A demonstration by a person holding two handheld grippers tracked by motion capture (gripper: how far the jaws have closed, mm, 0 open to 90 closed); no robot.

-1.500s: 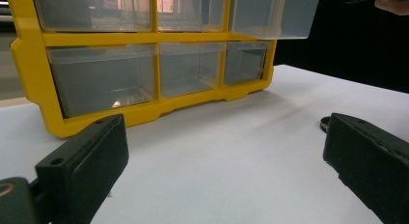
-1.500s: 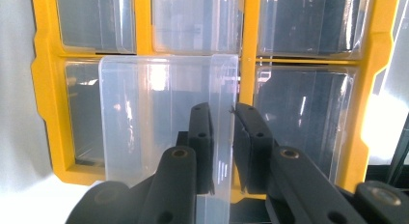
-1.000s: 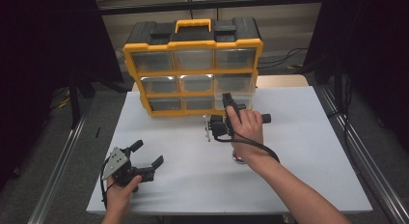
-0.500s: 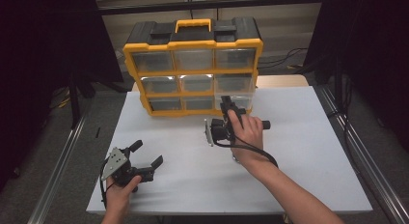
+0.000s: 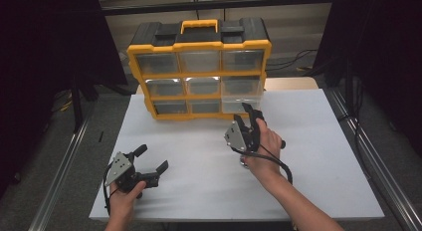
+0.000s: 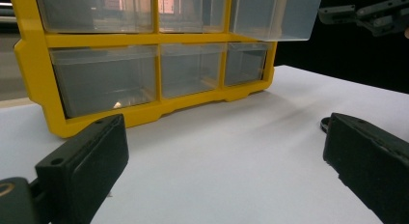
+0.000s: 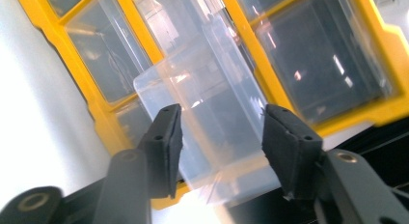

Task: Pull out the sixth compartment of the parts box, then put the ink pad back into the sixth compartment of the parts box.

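Clear plastic drawer (image 5: 242,91) juts partway from yellow-framed organiser cabinet (image 5: 199,44), middle row, cabinet's 3 o'clock end. Right gripper (image 7: 219,142) just opening, jaws apart, drawer in view between them, ungripped. Left gripper (image 5: 152,159) at table's 7 o'clock, jaws spread, empty. Risk: a knock from either jaw skews drawer or jams it.

Right tongs (image 5: 250,115) just opening, seemingly gripping nothing; left tongs (image 5: 152,159) agape, low.
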